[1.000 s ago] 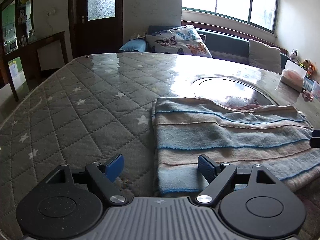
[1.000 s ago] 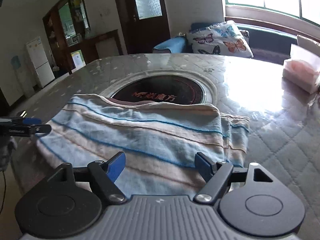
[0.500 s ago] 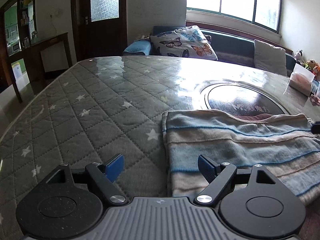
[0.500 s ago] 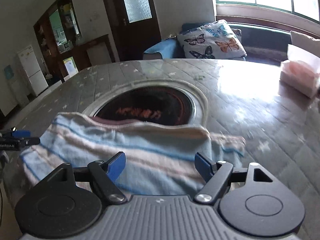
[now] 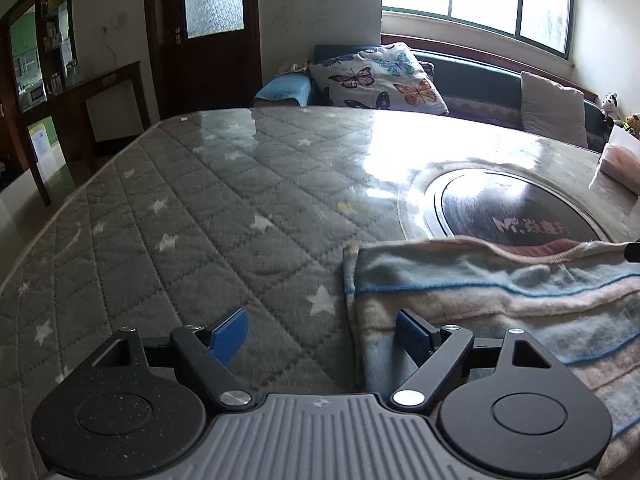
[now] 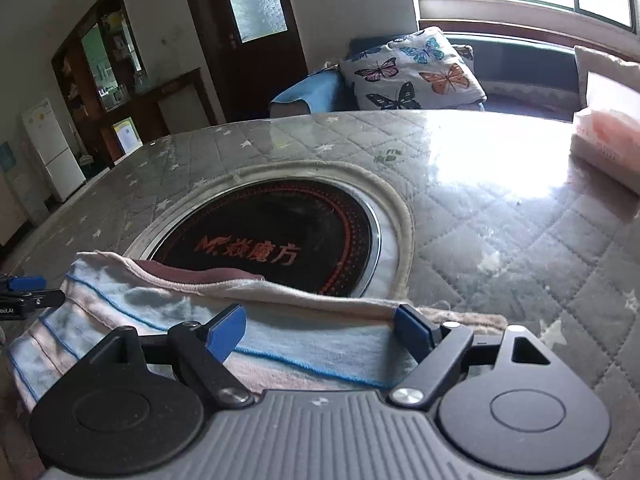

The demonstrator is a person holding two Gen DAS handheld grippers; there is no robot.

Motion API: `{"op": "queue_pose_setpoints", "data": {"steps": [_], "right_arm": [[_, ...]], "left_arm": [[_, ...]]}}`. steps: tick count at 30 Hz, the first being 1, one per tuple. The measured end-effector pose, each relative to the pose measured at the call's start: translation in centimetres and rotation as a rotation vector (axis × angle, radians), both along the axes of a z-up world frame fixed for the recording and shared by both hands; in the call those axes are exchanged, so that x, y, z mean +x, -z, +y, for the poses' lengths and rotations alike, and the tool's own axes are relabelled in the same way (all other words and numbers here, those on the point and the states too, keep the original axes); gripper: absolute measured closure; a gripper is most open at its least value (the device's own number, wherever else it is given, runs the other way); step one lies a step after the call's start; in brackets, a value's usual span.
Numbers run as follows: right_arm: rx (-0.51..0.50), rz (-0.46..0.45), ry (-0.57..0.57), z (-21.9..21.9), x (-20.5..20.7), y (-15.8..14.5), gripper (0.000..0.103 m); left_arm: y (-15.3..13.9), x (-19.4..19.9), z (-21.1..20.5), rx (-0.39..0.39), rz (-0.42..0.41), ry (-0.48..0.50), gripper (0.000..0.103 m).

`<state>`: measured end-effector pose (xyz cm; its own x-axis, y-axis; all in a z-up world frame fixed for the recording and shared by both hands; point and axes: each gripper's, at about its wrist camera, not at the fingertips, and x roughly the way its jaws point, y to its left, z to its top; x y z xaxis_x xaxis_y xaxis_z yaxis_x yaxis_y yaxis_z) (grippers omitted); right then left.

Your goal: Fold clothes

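Note:
A folded garment (image 5: 500, 300) with pale blue, cream and pink stripes lies flat on the quilted table cover (image 5: 224, 216). My left gripper (image 5: 320, 320) is open over its left edge, the right finger above the cloth and the left finger above bare cover. My right gripper (image 6: 318, 316) hovers over the garment (image 6: 160, 308) at its right end, its jaws opening, with cloth below them and nothing pressed between the pads. Each gripper shows at the edge of the other's view: the left gripper (image 6: 24, 292) and the right gripper (image 5: 632, 252).
A round black cooktop (image 6: 272, 240) is set into the table just beyond the garment. A pink tissue pack (image 6: 608, 144) sits at the far right. Behind the table stand a bench with a butterfly pillow (image 5: 380, 76), a dark door and a cabinet.
The garment has slid right in the left wrist view and down-left in the right wrist view, as both grippers moved out toward its two ends. The right jaws look slightly wider.

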<state>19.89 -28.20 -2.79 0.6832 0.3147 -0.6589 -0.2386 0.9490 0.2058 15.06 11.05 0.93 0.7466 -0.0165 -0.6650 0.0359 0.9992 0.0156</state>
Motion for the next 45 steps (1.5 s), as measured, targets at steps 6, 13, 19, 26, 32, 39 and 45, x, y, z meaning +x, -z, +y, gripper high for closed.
{"op": "queue_pose_setpoints", "data": {"steps": [6,13,19,26,32,39,45], "right_arm": [[-0.011,0.006,-0.017,1.1,1.1,0.3,0.019],[-0.024,0.012,-0.010,1.4,1.5,0.6,0.018],[-0.056,-0.006,-0.025,1.8,1.2,0.1,0.017],[-0.120,-0.062,-0.142,5.4,-1.4,-2.0,0.016],[-0.167,-0.091,-0.335,11.6,-4.3,-2.7,0.016],[-0.222,-0.122,-0.572,20.0,-8.1,-2.5,0.020],[-0.318,-0.176,-0.722,26.2,-10.8,-1.5,0.032]], "left_arm": [[-0.1,2.0,-0.5,0.011,-0.003,-0.001,0.020],[0.5,4.2,-0.8,0.034,0.010,0.003,0.018],[0.7,4.3,-0.6,0.021,0.013,0.000,0.019],[-0.5,2.6,0.7,-0.001,-0.007,-0.026,0.019],[-1.3,0.1,2.7,-0.029,-0.012,-0.058,0.019],[-1.4,-2.6,5.0,-0.058,0.000,-0.091,0.021],[-1.2,-4.5,6.4,-0.117,0.008,-0.094,0.021]]}}
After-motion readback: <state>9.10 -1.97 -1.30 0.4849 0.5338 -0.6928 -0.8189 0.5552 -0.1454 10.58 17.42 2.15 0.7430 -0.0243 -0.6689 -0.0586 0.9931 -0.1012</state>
